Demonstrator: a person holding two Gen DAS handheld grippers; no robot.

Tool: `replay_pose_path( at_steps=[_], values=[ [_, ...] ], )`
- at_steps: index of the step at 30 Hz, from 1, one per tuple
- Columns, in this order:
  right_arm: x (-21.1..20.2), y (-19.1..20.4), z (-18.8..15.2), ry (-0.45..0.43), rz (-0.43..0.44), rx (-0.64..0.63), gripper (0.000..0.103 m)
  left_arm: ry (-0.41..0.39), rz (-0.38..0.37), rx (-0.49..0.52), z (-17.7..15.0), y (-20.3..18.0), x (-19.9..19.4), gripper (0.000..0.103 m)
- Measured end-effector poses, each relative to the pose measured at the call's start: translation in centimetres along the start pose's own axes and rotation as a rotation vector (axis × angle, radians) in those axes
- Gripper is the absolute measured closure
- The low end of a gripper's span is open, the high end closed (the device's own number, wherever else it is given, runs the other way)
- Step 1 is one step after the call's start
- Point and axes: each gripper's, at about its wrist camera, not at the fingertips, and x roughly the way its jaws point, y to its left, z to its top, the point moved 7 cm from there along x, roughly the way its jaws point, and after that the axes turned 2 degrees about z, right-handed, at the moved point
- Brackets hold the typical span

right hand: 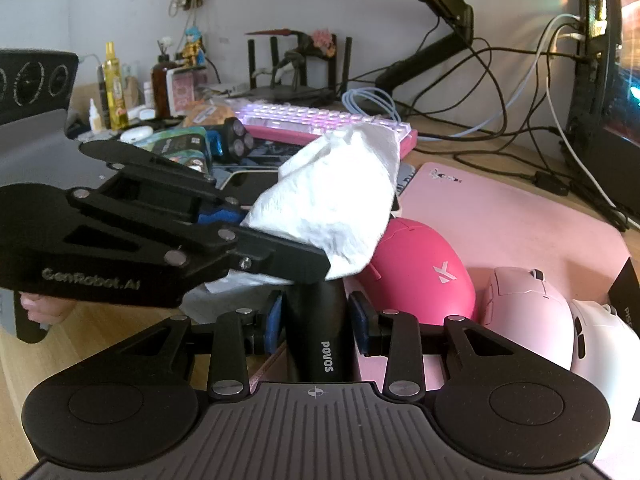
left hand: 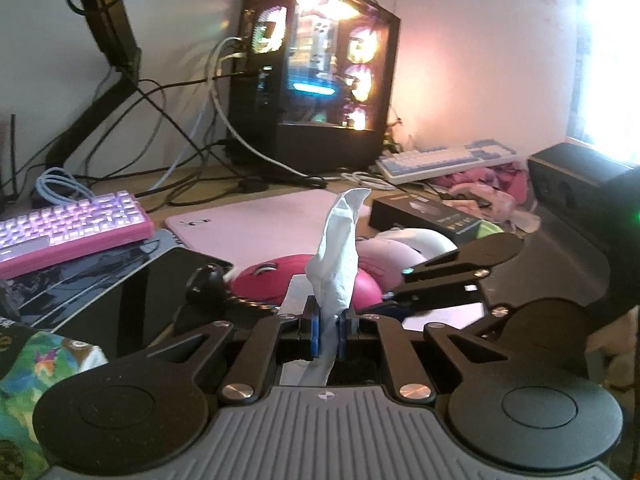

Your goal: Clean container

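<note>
The left gripper (left hand: 328, 334) pinches a white tissue (right hand: 334, 204). The right gripper's (right hand: 316, 322) jaws squeeze the black container (right hand: 320, 332). Rub the tissue gently over the container, just ahead of the right jaws, gripping tight.

Black container and white tissue, both held low in the centre of frame

The smooth black cylindrical container printed "POVOS" (right hand: 320, 332) stands lengthwise at bottom centre of the right wrist view, its far end hidden under the crumpled white paper tissue (right hand: 340, 204) bunched above it at mid-frame. In the left wrist view the tissue (left hand: 336, 256) rises upright from bottom centre, twisted to a point.
</note>
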Motion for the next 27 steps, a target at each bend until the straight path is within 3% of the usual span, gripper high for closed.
replay_pose_path(
  at_steps=[6, 19, 27],
  values=[
    [0.0, 0.0, 0.0, 0.000, 0.000, 0.000, 0.064, 0.005, -0.046, 0.017, -0.1, -0.7, 0.0, 0.091],
    [0.0, 0.0, 0.0, 0.000, 0.000, 0.000, 0.064, -0.008, 0.048, -0.058, 0.1, 1.4, 0.0, 0.091],
    [0.0, 0.0, 0.0, 0.000, 0.000, 0.000, 0.064, -0.006, 0.044, -0.042, 0.2, 1.2, -0.1, 0.091]
  ],
)
